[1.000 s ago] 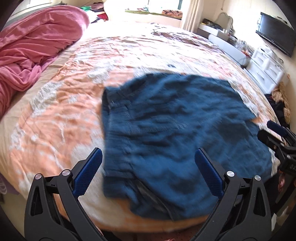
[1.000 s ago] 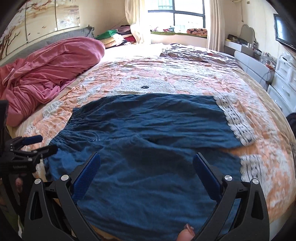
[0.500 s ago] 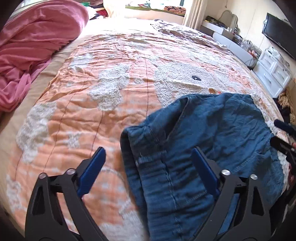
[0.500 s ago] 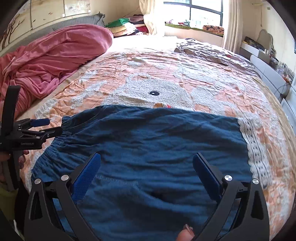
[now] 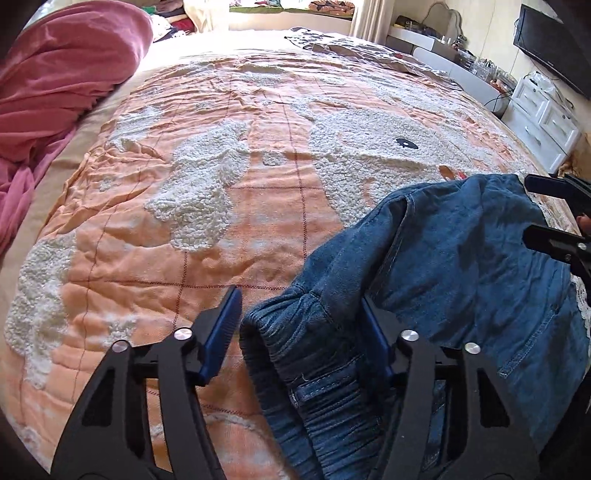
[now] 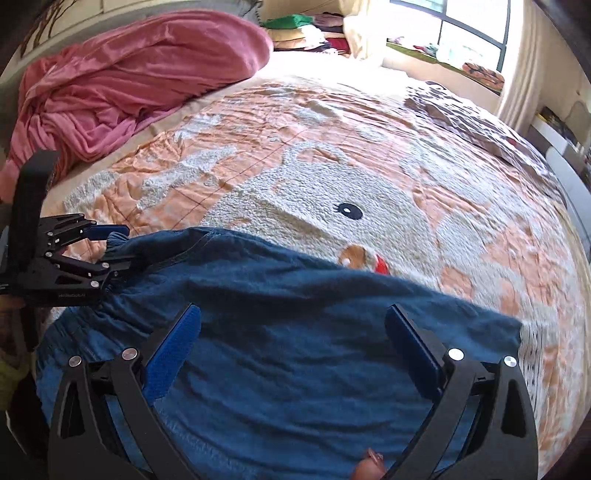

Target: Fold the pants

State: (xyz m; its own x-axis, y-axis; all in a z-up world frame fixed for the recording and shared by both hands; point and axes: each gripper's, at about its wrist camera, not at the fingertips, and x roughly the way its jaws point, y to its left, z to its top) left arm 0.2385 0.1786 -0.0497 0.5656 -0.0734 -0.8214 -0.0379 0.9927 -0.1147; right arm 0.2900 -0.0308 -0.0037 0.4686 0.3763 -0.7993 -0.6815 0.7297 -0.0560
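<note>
Blue denim pants (image 5: 461,295) lie on the orange and white bed cover, also filling the lower half of the right wrist view (image 6: 295,332). My left gripper (image 5: 299,325) is partly closed, its fingers either side of the elastic waistband corner (image 5: 295,332) without clamping it. It shows from the side in the right wrist view (image 6: 107,254), fingers around the waistband edge. My right gripper (image 6: 291,347) is wide open, low over the pants cloth. Its open fingers show at the right edge of the left wrist view (image 5: 554,214), at the far pants edge.
A pink duvet (image 6: 129,85) is heaped at the left of the bed. The bed cover (image 5: 221,166) spreads ahead. White drawers (image 5: 546,118) and a television (image 5: 554,37) stand to the right. Folded clothes (image 6: 306,33) lie by the window.
Both grippers have moved forward and down onto the pants. The left gripper has narrowed around the waistband corner. The right gripper stays wide open.
</note>
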